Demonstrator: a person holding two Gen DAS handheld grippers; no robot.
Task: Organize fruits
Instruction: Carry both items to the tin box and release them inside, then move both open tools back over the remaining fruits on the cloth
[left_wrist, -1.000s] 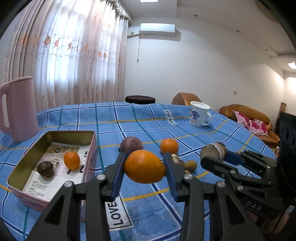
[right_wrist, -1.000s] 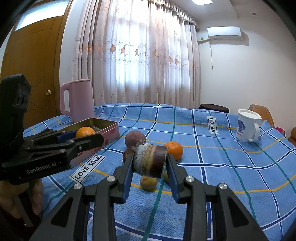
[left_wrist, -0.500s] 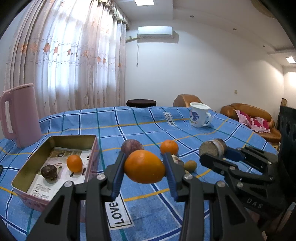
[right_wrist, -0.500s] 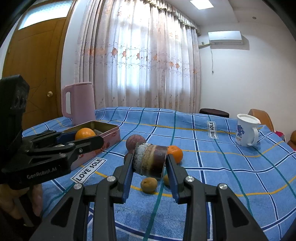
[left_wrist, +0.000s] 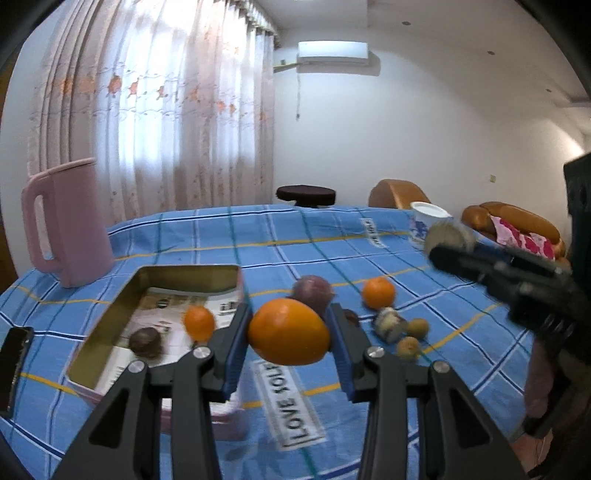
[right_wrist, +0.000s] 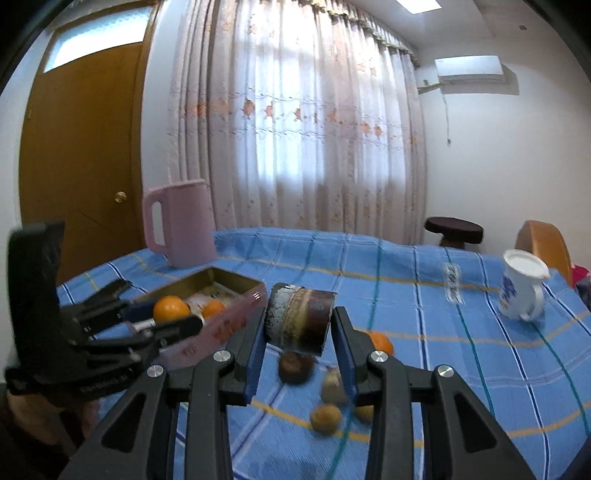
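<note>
My left gripper (left_wrist: 288, 332) is shut on a large orange (left_wrist: 289, 331), held above the tablecloth just right of the pink tin box (left_wrist: 162, 280). The box holds a small orange (left_wrist: 199, 322) and a dark round fruit (left_wrist: 144, 341). My right gripper (right_wrist: 300, 323) is shut on a dark cut fruit piece (right_wrist: 301, 318), held in the air to the right of the box (right_wrist: 221, 314). On the cloth lie a purple fruit (left_wrist: 313, 291), a small orange (left_wrist: 378, 292), a cut piece (left_wrist: 388, 324) and two small brown fruits (left_wrist: 408, 347).
A pink jug (left_wrist: 62, 225) stands at the back left. A white mug (right_wrist: 522, 286) stands at the right. A dark phone (left_wrist: 13, 365) lies by the left table edge. A stool (left_wrist: 306, 194) and sofa (left_wrist: 517, 225) stand beyond the table.
Both grippers have risen and shifted left toward the box, still holding their fruit. The right gripper has lifted higher above the loose fruits.
</note>
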